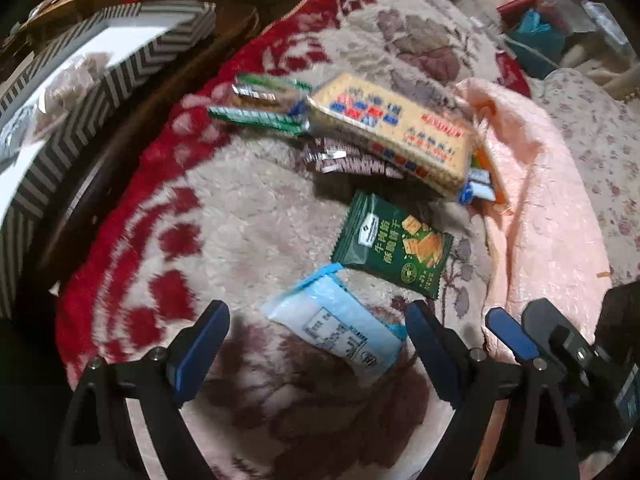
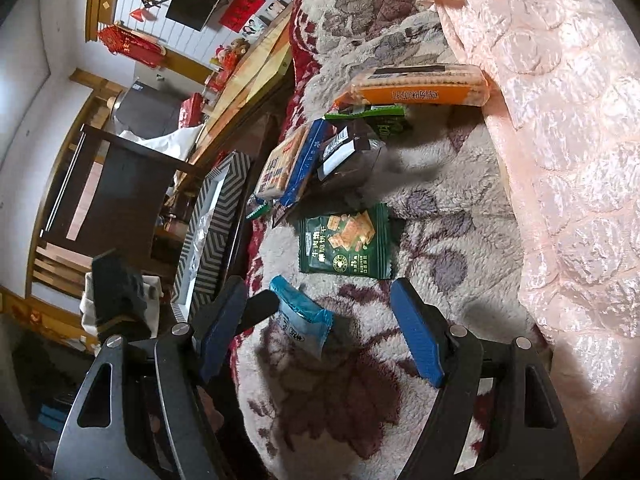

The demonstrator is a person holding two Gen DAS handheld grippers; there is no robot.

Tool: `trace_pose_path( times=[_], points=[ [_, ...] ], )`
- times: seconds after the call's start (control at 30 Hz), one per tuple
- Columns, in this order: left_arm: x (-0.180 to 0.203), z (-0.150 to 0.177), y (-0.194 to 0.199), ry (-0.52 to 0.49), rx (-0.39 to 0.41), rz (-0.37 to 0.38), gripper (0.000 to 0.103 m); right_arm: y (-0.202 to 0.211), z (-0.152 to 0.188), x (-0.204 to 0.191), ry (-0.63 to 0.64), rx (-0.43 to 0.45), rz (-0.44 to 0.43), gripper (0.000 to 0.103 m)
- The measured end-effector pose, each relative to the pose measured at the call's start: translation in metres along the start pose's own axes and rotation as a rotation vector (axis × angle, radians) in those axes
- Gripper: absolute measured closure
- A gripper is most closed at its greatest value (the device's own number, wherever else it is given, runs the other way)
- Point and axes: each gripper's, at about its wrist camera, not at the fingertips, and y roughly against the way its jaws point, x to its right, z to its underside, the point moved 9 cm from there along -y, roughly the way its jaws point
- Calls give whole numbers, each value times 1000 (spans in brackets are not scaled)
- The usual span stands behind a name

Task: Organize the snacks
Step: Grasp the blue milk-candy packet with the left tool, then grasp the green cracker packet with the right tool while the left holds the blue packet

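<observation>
The left wrist view shows the printed face of the big yellow cracker pack (image 1: 394, 130), which lies on top of the snack pile; the right wrist view shows this pile from the side, where an orange pack (image 2: 416, 84) sits at the far end and a blue box (image 2: 306, 160) leans beside the yellow one. The right wrist view also shows the room wall with red decorations (image 2: 132, 42), which the other view does not.

The snacks lie on a fluffy blanket (image 1: 256, 216) with red and dull purple flowers, beside a shiny pink quilted cover (image 2: 568, 128). A box with grey-white zigzag stripes (image 1: 72, 92) stands just off the blanket's edge.

Two packets lie apart from the pile: one flat green packet (image 1: 394, 246) with saw-tooth ends, and one light blue packet (image 1: 340, 322) (its label side is up).

The left gripper (image 1: 316, 340) has its fingers spread wide around the light blue packet, not touching it. The right gripper (image 2: 320, 320) is also spread wide, close beside.
</observation>
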Motion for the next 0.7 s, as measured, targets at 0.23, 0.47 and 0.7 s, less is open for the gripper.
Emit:
trace_pose_path(
  times=[0.23,0.47,0.7],
  points=[
    [10,7,-18,-39,-64,12,15,0,1,6,7,8,6,27],
    [-18,6,-10,-120,-107,33,71,-9,2,-16,268,-33,141,27],
    [-30,4,1,-194,-91,41,71,-51,3,-39,744,-176,336,27]
  ],
)
